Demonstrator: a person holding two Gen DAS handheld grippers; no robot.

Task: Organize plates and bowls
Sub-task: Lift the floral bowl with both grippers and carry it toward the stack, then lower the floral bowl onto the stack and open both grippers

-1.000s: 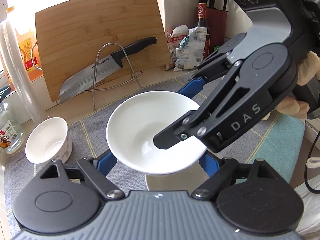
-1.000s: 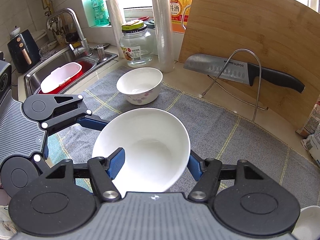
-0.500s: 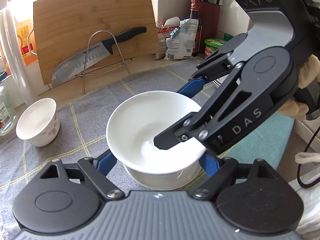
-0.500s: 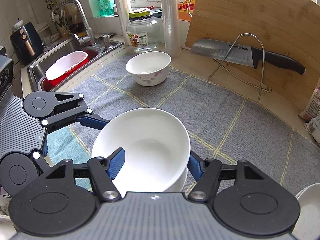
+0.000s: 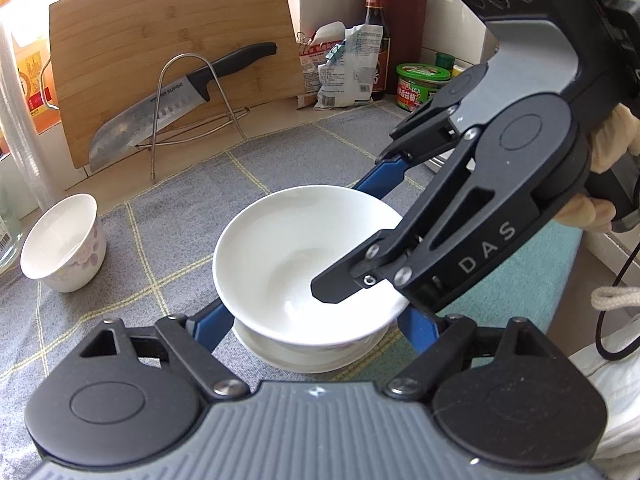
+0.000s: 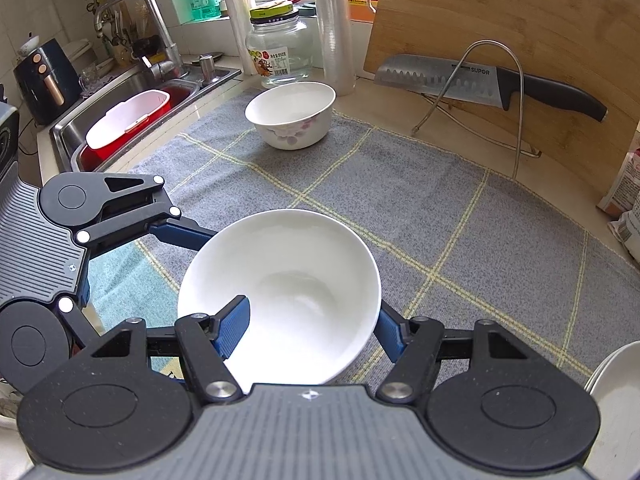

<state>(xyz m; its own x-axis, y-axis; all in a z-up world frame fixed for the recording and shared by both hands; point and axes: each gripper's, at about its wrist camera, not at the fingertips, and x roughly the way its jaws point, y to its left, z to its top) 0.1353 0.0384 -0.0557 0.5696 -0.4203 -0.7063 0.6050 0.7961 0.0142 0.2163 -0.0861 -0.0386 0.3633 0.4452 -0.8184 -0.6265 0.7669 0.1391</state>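
Observation:
I hold a plain white bowl with both grippers. The left gripper clasps it from outside, one blue finger under the rim on each side. My right gripper is shut on its wall, with one finger inside the bowl and the other outside. The bowl sits in or just over a second white bowl on the grey checked mat; I cannot tell whether they touch. A smaller flowered bowl stands apart on the mat's far side.
A knife on a wire rack leans against a bamboo cutting board at the back. A glass jar, the sink, food packets and bottles ring the mat. A white dish edge shows at the right.
Both grippers carried the white bowl across the mat, away from the flowered bowl, and lowered it over the second white bowl. Neither grip changed.

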